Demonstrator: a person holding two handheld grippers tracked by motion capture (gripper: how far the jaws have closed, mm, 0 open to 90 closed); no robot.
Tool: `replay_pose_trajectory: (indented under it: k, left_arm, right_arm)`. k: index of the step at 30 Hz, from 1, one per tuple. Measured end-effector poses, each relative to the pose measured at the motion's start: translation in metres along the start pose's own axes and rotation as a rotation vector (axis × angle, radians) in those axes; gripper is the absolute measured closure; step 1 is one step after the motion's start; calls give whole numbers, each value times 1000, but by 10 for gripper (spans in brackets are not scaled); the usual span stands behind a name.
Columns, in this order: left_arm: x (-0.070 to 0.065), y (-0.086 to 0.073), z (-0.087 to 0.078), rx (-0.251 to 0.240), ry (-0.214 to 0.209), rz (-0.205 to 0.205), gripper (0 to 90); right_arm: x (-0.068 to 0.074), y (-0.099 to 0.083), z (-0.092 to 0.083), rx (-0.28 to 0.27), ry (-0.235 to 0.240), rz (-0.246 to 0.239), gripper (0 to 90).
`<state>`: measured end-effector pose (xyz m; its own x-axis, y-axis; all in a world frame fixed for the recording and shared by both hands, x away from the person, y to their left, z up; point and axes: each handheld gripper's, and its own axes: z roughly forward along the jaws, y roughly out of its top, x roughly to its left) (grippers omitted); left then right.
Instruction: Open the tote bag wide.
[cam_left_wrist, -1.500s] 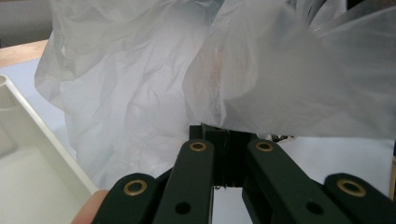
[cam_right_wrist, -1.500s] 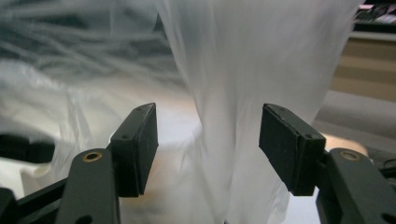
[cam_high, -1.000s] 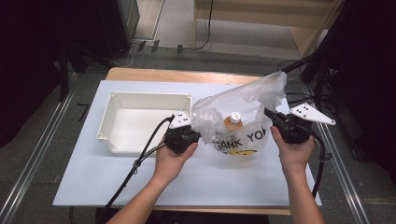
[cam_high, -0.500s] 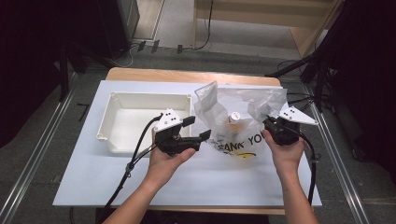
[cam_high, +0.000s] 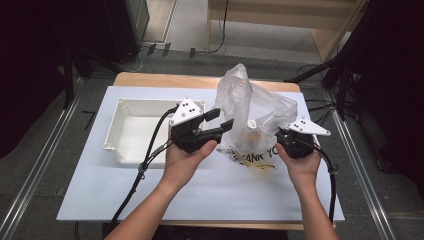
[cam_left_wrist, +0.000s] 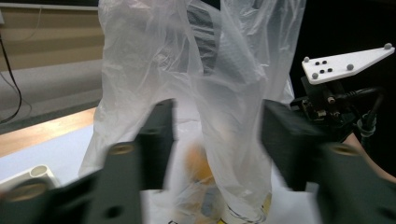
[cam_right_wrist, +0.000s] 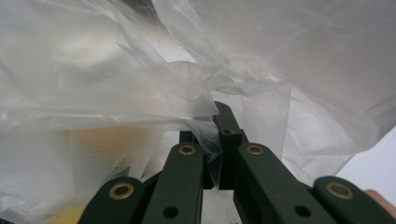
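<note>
A translucent plastic bag (cam_high: 260, 107) with yellow print stands on the white mat, and a bottle with an orange part (cam_high: 253, 131) is inside it. My right gripper (cam_high: 281, 136) is shut on the bag's right edge; the film is pinched between its jaws (cam_right_wrist: 218, 122). My left gripper (cam_high: 221, 119) hovers at the bag's left side. Its jaws have just been closing but still stand apart. In the left gripper view a loose fold of the bag (cam_left_wrist: 229, 102) hangs in the gap between them (cam_left_wrist: 219, 140), not pressed. The bottle (cam_left_wrist: 198, 161) shows blurred behind the film.
A white tray (cam_high: 120, 145) sits left of the bag, right behind my left hand. The white mat (cam_high: 100, 190) covers a wooden table (cam_high: 165, 80). Metal rails run along both sides, and black cables trail from each gripper.
My left gripper let go of the bag's left edge, opened wide, rose, then narrowed partway. The bag, earlier stretched between both grippers, now stands in a tall peak. My right gripper sank slightly.
</note>
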<state>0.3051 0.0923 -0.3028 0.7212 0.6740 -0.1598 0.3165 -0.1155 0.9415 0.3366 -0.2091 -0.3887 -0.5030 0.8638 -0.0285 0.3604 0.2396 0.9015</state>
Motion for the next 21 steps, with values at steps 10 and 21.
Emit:
replay_pose_trajectory:
  k: [10, 21]
  left_arm:
    - [12, -19, 14, 96, 11, -17, 900]
    - [24, -65, 33, 202, 58, -102, 900]
  right_arm:
    - [-6, -3, -5, -12, -2, 17, 900]
    - [-15, -13, 0, 20, -19, 53, 900]
